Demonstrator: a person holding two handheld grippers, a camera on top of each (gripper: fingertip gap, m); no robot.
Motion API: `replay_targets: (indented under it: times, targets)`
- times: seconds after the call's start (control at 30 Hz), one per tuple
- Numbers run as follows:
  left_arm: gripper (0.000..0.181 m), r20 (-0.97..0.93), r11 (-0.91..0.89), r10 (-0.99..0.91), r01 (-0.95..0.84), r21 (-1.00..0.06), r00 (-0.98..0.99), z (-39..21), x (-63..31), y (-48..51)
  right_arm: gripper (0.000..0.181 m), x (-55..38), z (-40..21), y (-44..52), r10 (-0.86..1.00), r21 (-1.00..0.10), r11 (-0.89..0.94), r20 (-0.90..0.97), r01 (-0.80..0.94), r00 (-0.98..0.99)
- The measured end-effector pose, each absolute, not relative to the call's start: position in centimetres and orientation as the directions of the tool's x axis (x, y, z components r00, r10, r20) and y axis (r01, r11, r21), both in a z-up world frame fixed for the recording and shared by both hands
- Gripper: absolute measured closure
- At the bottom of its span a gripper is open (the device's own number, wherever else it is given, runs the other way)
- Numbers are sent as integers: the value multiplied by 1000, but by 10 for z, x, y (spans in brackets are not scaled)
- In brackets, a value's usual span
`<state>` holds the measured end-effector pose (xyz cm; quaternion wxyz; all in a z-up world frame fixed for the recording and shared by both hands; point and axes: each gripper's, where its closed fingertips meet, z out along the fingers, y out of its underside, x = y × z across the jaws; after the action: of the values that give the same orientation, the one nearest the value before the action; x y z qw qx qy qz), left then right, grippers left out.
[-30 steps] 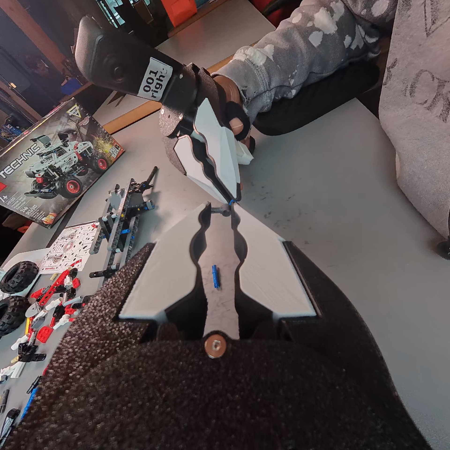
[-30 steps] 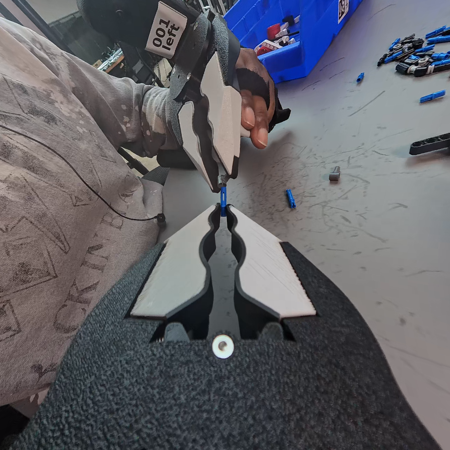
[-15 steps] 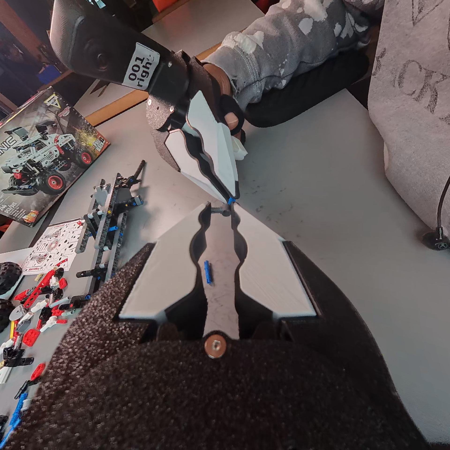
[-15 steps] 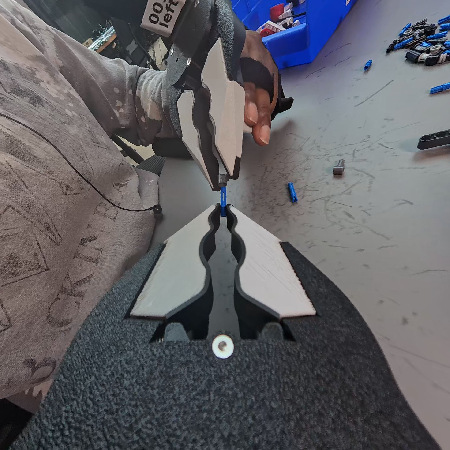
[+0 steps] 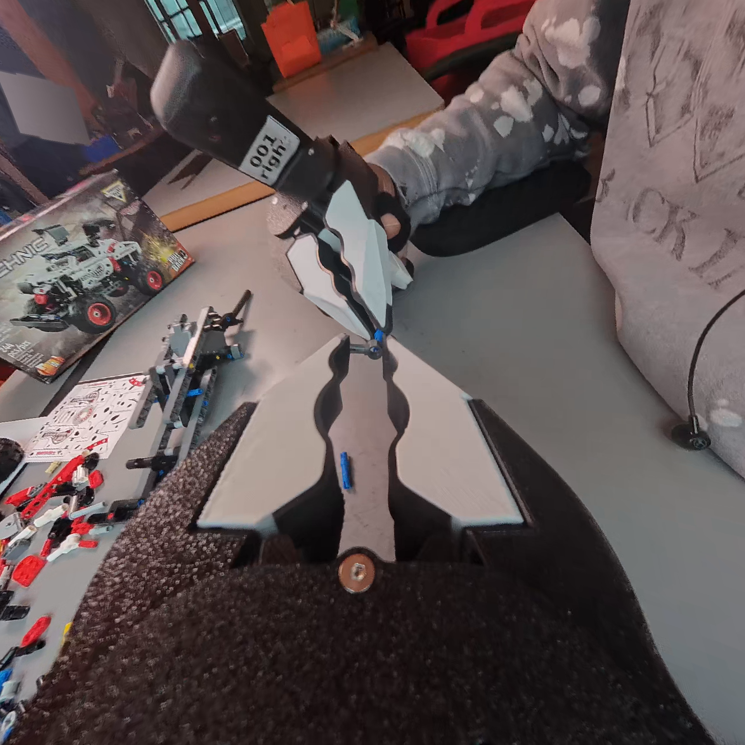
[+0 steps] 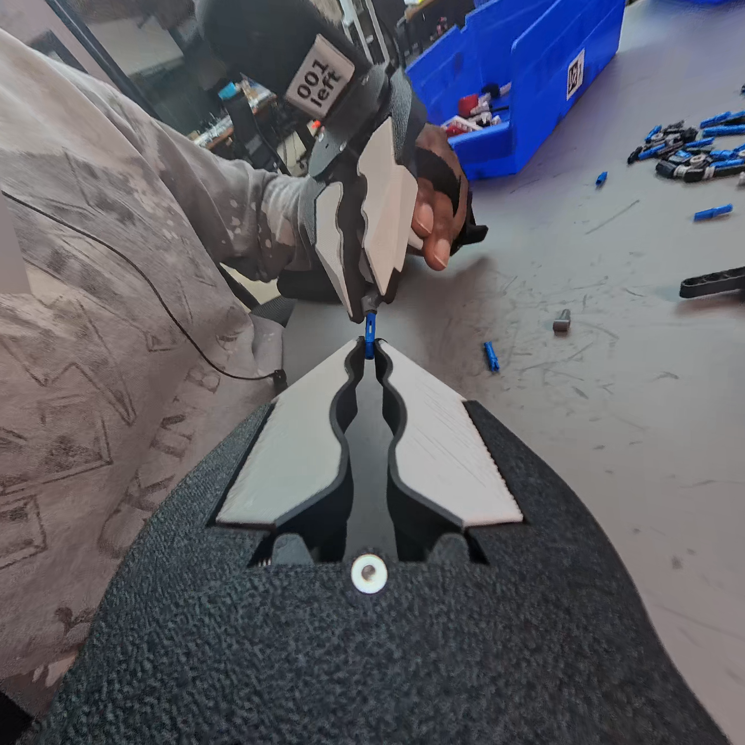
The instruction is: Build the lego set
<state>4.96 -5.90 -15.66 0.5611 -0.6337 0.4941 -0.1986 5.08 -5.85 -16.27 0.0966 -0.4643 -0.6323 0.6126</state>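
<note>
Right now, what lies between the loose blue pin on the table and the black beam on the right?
One small grey connector lies on the scratched grey table between the blue pin and the black beam; the right wrist view shows it.

Scratched grey tabletop (image 6: 604, 403). Thin black cable (image 5: 709, 346) with small round end lies against grey printed sweatshirt (image 5: 677, 201). Orange bag (image 5: 292, 40) in background.

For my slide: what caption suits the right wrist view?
Right gripper mates blue pin with left gripper's grey connector.
</note>
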Motion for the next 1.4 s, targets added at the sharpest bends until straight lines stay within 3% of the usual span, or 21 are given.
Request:
replay_targets:
  times: [0.23, 0.6, 1.0, 1.4]
  targets:
    - [164, -214, 138, -847, -187, -973, 486, -120, 46, -60, 178, 48, -126, -59, 656, -886, -311, -462, 343, -597]
    - [164, -33, 53, -899, 33, -998, 437, -102, 43, -64, 178, 46, -112, -60, 688, -899, -318, -437, 301, -580]
    - [164, -43, 25, -894, -47, -999, 446, -115, 44, -61, 178, 47, -123, -60, 719, -903, -261, -418, 341, -556]
    - [164, -106, 0, -901, -245, -970, 420, -141, 49, -64, 178, 50, -149, -64, 813, -915, -15, -246, 404, -528]
